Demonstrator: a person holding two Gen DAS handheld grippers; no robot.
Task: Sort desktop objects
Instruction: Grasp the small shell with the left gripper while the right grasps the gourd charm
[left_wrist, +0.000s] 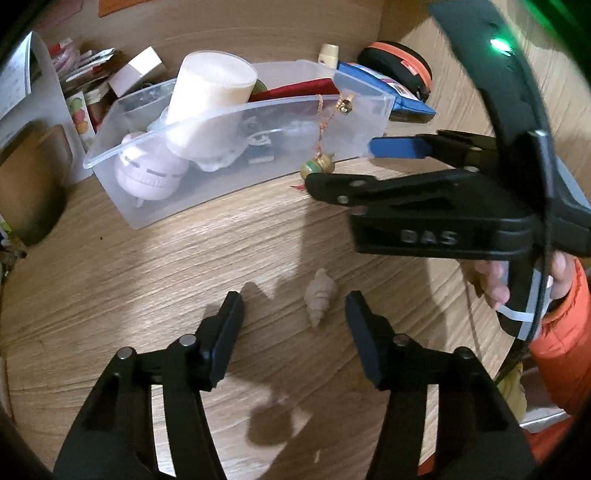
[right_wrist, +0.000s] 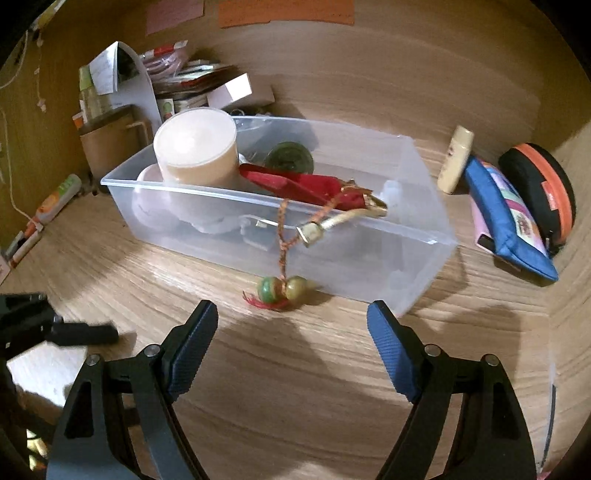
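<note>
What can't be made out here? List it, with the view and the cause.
- Items low in the clear bin: both views, blurred by its frosted walls and covered by the cream jar.
- Print on the blue pouch: right wrist view, too small.
- Clutter behind the bin: both views, piled up and warped by the fisheye edge.
- Right gripper: left wrist view, body cut off at the edge.

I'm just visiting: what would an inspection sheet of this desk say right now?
Surface: wooden desk, bare in front.
Job's things: clear bin holds a cream jar and red pouch; a beaded charm hangs over its rim onto the desk; a small shell lies loose.
Clutter: blue pouch, round black-and-orange case, boxes and papers behind.
Grippers: left tongs open around the shell, not touching; right tongs open, empty, near the charm.
Cables: nothing seen.
Surroundings: wooden walls, orange sleeve.
</note>
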